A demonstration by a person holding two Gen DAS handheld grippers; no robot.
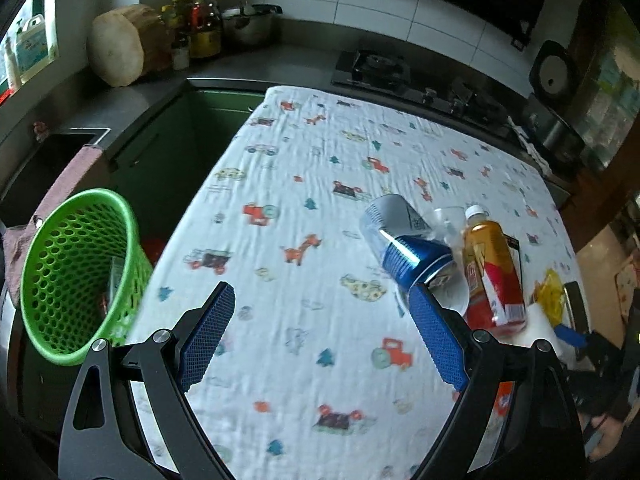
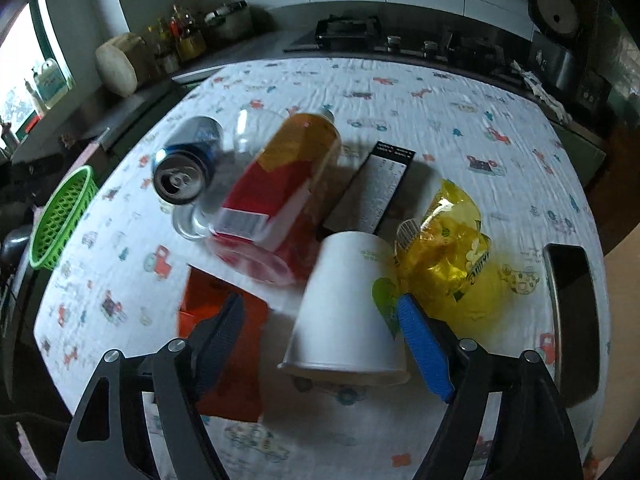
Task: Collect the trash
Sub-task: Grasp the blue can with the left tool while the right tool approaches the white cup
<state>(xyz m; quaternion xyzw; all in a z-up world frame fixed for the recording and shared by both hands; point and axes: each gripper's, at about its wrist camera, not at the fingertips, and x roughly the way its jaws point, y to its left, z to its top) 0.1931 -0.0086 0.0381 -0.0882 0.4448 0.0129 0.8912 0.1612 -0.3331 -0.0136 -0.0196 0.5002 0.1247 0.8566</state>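
Right gripper: jaws spread, paper cup lying on its side between them, rim toward the camera. The right pad sits against or just beside the cup wall; the left pad stands clear of it over an orange card. No pinch yet, as far as the frame shows.

Left gripper: jaws wide, nothing between them, only tablecloth below. Its right fingertip is near the can.

Cup handling, a judgement: light, thin-walled, crushes easily. Take it across the middle of the wall with gentle pressure; the rolled rim is stiffer if the wall buckles. On its side it may roll away from a one-sided push.

Just past the cup: yellow wrapper, crinkly film, near weightless, probably slippery; pinch a fold. Beside it a black box lying flat.

Middle: bottle, on its side, red label, amber liquid, so likely the heaviest piece; round and smooth, grip across the labelled body. A clear plastic cup lies partly under it, springy and fragile.

Further: the can, blue, opened, on its side; stiff but will roll and dent.

Far left, off the table edge: green basket, with something already inside, unclear what.
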